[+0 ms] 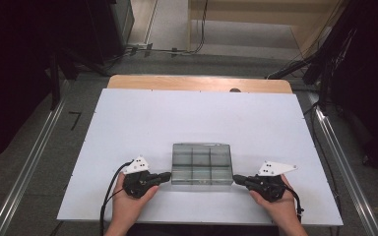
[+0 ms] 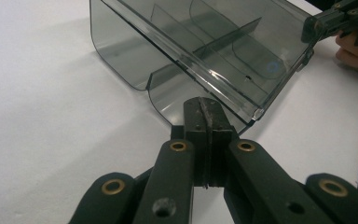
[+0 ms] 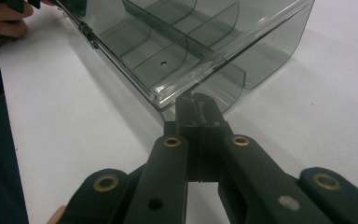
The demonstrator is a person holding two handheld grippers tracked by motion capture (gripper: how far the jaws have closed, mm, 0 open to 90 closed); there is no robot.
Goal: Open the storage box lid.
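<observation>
A clear grey-tinted plastic organiser box (image 1: 201,163) sits on the white desk (image 1: 128,118), near the middle of the front edge, closer to the person than to the far edge. Dividers split its interior into a grid of compartments, all seen from above in the high view.

The left gripper (image 1: 166,176) lies low at the box's left side, near its front left corner. Its jaws are brought fully together, with no gap between the pads. In the left gripper view the closed tips (image 2: 204,108) meet the lower end wall of the box (image 2: 191,60), at a curved cut-out in that wall; whether any wall material is pinched between them cannot be told.

The right gripper (image 1: 236,179) lies at the box's right side, near its front right corner, mirrored to the left one. Its jaws are likewise pressed together. In the right gripper view the tips (image 3: 196,100) sit against the rim and end wall of the box (image 3: 168,42); a grip on the wall cannot be confirmed.

Each hand rests on the desk near the front edge. A cable (image 1: 107,196) trails from the left gripper toward the front edge.
</observation>
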